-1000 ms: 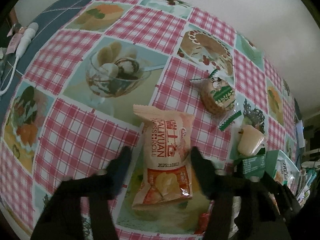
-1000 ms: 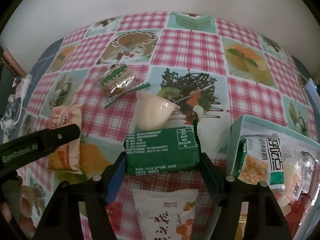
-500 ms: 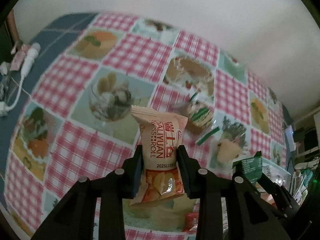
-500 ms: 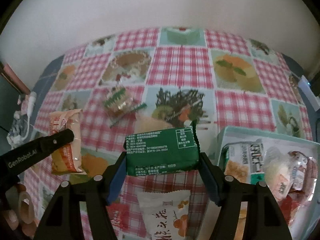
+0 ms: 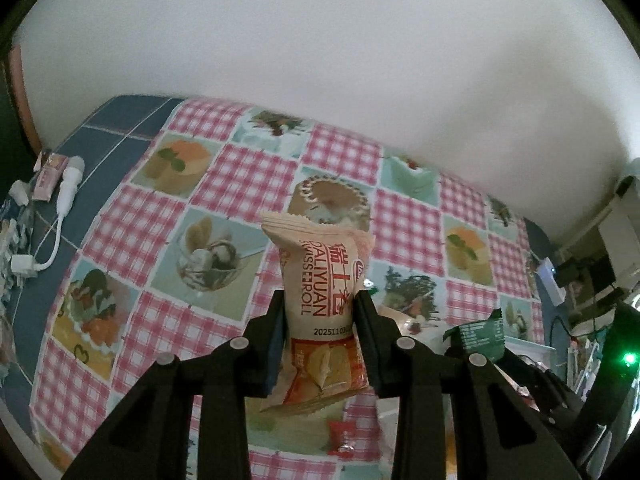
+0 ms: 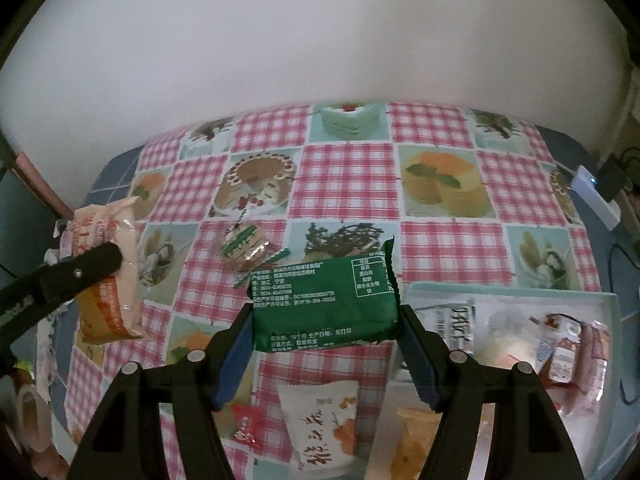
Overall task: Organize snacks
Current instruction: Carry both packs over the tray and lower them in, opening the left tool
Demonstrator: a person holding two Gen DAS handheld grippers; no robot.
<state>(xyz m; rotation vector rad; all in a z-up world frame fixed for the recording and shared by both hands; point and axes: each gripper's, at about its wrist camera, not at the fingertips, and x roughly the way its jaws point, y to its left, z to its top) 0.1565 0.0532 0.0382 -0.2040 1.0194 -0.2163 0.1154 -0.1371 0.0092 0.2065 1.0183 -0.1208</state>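
While left gripper [image 5: 320,312] clamps Swiss roll packet [image 5: 320,280] at frame centre, we see right gripper [image 6: 326,332] grasping green packet [image 6: 324,304] (both lifted off tablecloth [image 6: 348,176]).

Both wrist views look steeply down, sharing the checked tablecloth [image 5: 168,320].

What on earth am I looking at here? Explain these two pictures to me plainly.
No robot here: a person carries a two-finger grabber in each hand, each with a wide-angle camera looking along its fingers. The left-hand picture shows the left gripper pinching an upright orange Swiss roll packet. The right-hand picture shows the right gripper holding a green snack packet by its ends. Below lies a table under a checked cloth printed with desserts. On it are a wrapped biscuit, a white pouch and a small red sweet. At right, a pale tray already holds several snacks.
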